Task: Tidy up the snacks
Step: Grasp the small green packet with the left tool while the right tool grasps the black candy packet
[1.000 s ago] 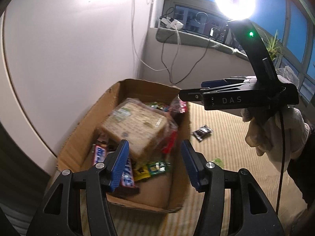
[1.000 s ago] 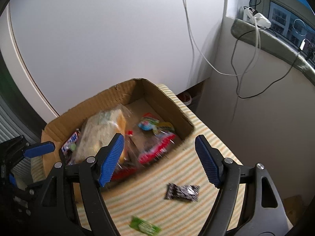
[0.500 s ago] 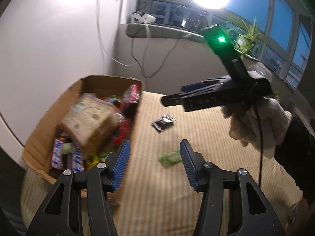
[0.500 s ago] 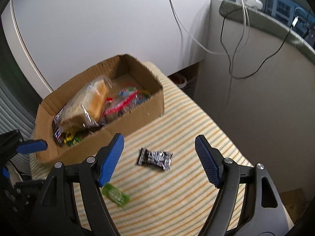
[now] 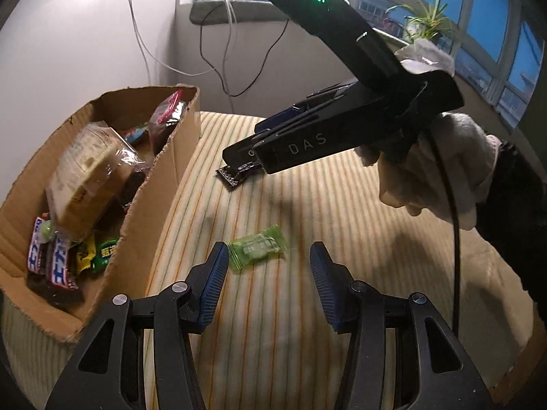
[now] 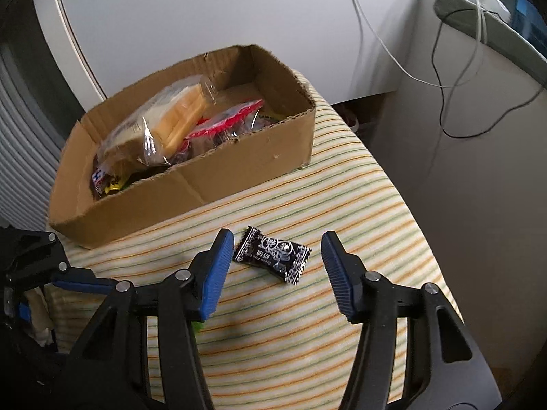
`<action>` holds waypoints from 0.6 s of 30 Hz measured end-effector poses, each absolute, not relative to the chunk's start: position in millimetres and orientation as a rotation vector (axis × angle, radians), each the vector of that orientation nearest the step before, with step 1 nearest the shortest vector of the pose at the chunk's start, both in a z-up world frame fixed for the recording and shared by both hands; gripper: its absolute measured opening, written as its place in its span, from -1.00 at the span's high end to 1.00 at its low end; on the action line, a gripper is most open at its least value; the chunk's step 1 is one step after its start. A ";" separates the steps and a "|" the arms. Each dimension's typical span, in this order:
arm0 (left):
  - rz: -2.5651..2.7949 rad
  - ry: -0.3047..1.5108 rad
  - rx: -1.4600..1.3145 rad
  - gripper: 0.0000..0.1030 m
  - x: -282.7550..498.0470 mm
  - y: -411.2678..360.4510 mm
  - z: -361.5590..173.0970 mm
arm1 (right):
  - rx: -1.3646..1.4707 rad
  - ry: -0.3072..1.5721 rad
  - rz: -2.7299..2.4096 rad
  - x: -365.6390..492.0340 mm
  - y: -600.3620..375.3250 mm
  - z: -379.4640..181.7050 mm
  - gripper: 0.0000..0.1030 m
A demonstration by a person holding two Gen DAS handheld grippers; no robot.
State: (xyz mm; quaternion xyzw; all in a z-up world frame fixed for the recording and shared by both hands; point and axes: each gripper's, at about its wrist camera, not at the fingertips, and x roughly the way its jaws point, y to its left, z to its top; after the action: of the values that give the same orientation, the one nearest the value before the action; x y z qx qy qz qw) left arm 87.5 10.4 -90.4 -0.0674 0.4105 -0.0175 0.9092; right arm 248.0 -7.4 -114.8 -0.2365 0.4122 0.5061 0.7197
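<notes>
A cardboard box (image 5: 164, 184) (image 6: 239, 167) holds several snack packets, with a large bread bag (image 5: 89, 177) (image 6: 164, 123) on top. A small green candy packet (image 5: 258, 247) lies on the striped cloth just ahead of my open left gripper (image 5: 266, 266). A black candy packet (image 6: 271, 254) lies between the open fingers of my right gripper (image 6: 277, 256); in the left wrist view it (image 5: 236, 172) is partly hidden under the right gripper (image 5: 307, 143). Both grippers are empty.
The striped cloth surface (image 6: 307, 324) drops off at its right and near edges. A white wall stands behind the box. Cables (image 6: 454, 78) hang from a window ledge (image 5: 236, 10) at the back. A gloved hand (image 5: 454, 157) holds the right gripper.
Both grippers have swung away from the box toward the cloth and come lower. The left is now over the green packet, the right around the black packet. Both stay open.
</notes>
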 end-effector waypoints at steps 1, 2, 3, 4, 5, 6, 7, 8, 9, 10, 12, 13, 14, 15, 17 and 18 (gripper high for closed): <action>-0.031 0.851 -0.139 0.06 90.0 10.2 -92.5 | -0.523 0.908 1.123 250.2 -6.2 -116.0 -0.09; -0.024 0.857 -0.141 0.06 93.3 10.7 -95.1 | -0.520 0.908 1.130 252.5 -4.6 -117.3 -0.09; -0.021 0.860 -0.141 0.06 94.2 11.2 -96.6 | -0.518 0.916 1.138 254.4 -3.2 -118.3 -0.09; -0.018 0.865 -0.142 0.06 96.2 11.2 -98.5 | -0.515 0.918 1.152 256.5 -1.8 -119.6 -0.09; -0.016 0.868 -0.142 0.05 97.8 11.5 -100.1 | -0.517 0.922 1.166 257.5 0.4 -122.0 -0.09; -0.011 0.872 -0.136 0.05 99.3 11.4 -101.7 | -0.523 0.924 1.173 257.9 2.4 -124.0 -0.09; -0.008 0.876 -0.132 0.05 101.0 11.2 -102.8 | -0.527 0.928 1.185 258.1 4.6 -126.6 -0.09; -0.008 0.880 -0.131 0.05 102.4 11.3 -104.6 | -0.525 0.934 1.198 259.0 6.3 -128.8 -0.09; -0.005 0.885 -0.131 0.05 103.9 11.7 -106.4 | -0.523 0.943 1.207 261.1 8.2 -131.6 -0.09; -0.006 0.889 -0.132 0.05 105.1 12.0 -107.4 | -0.525 0.951 1.211 261.5 11.1 -135.2 -0.09; -0.010 0.897 -0.134 0.05 107.1 12.4 -110.0 | -0.530 0.957 1.211 261.9 13.1 -138.7 -0.09; -0.013 0.900 -0.132 0.04 107.8 11.2 -109.8 | -0.530 0.959 1.212 262.3 13.2 -139.8 -0.09; -0.015 0.904 -0.129 0.02 107.6 8.8 -111.2 | -0.528 0.962 1.213 262.7 12.7 -139.9 -0.09; -0.016 0.906 -0.128 0.01 109.2 6.1 -112.8 | -0.527 0.966 1.213 263.1 11.9 -139.8 -0.09; -0.019 0.910 -0.125 0.00 110.9 5.3 -112.9 | -0.531 0.978 1.209 263.6 11.7 -140.2 -0.09; -0.021 0.911 -0.124 0.00 111.9 4.5 -113.1 | -0.536 0.980 1.207 262.9 10.7 -140.6 -0.09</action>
State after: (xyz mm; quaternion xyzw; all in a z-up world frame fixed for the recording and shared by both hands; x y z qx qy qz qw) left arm 111.9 4.5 -113.1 -0.0599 0.4398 -0.0103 0.8961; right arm 262.9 10.7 -140.6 -0.2386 0.4368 0.5378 0.6805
